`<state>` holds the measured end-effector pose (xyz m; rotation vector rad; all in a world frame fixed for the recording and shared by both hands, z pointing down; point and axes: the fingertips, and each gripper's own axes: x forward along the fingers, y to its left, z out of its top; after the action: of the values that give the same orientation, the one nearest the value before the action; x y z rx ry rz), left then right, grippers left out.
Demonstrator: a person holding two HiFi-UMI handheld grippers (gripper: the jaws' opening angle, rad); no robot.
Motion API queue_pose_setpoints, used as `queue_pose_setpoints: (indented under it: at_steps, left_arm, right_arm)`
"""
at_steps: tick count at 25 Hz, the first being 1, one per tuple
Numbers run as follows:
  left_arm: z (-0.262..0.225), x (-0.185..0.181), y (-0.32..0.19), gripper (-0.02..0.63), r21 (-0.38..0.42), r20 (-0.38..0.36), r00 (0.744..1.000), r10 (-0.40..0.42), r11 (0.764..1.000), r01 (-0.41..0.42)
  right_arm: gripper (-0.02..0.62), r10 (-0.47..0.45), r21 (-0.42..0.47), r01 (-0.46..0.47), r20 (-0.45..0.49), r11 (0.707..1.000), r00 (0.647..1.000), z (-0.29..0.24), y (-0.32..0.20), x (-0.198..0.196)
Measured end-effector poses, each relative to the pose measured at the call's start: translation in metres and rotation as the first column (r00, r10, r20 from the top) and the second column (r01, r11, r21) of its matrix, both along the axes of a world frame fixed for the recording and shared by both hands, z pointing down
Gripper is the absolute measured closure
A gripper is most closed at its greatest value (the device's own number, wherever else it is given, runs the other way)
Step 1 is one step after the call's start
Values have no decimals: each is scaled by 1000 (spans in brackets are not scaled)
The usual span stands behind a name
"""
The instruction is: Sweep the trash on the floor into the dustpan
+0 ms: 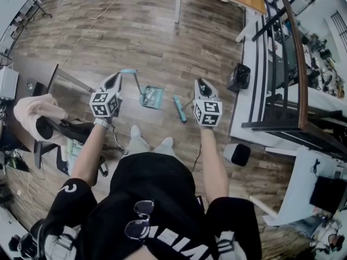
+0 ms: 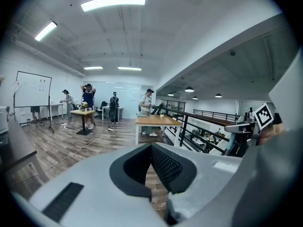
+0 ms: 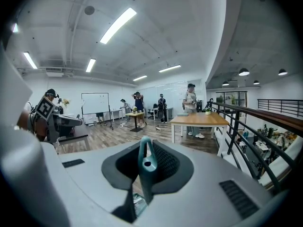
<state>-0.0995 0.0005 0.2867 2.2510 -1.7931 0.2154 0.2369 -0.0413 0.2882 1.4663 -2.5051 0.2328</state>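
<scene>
right gripper (image 1: pixel 201 83) clamped on teal brush handle (image 3: pixel 146 167), left gripper (image 1: pixel 116 77) pinched together, empty, teal dustpan (image 1: pixel 152 97) on wood floor (image 1: pixel 135 31) between them

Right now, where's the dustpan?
Head view, centre: the dustpan lies between the left gripper and the right gripper, just left of the brush.

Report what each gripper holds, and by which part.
Right gripper grips the teal brush by its handle end, near the hanging hole. Left gripper: nothing shows between its jaws.
</scene>
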Motion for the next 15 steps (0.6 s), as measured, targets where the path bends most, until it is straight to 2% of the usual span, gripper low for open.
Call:
queue_pose_setpoints:
  at_steps: [15]
  left_arm:
    - [2, 10, -3, 607, -14, -6, 1000, 1, 1000, -1]
  right_arm:
    - [565, -11, -10, 11, -6, 1000, 1000, 7, -4, 10]
